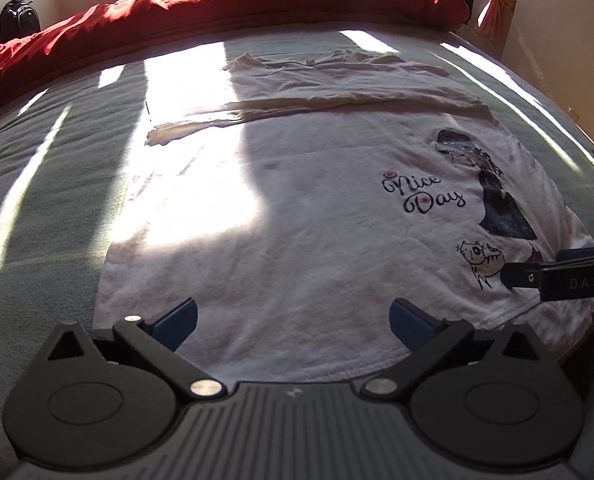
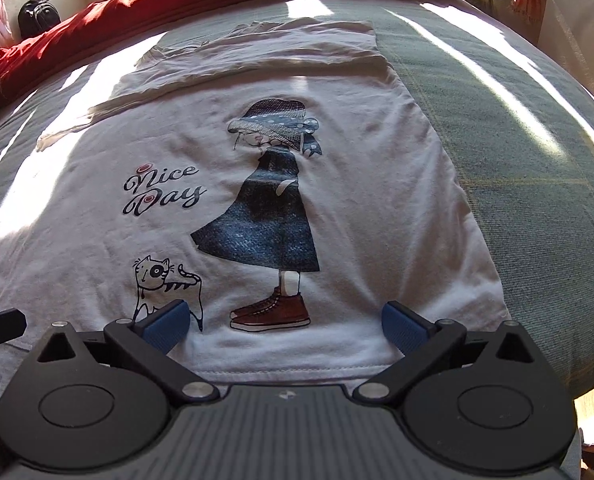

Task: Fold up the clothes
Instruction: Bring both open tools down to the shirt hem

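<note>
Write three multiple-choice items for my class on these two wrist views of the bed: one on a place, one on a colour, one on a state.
1. Where does the T-shirt lie?
A. On the green sheet
B. On the red duvet
C. On the floor

2. What colour are the printed girl's shoes?
A. Blue
B. Dark red
C. Yellow

3. How do the two tongs stand?
A. Both shut on the hem
B. Left open, right shut
C. Both open, holding nothing

Answers:
1 A: the shirt is spread flat on the sheet, with the duvet bunched beyond it.
2 B: the right view shows dark red sneakers under the blue dress.
3 C: the left tongs and the right tongs each stand wide apart over the shirt's near hem, with no cloth pinched between the pads.
</note>
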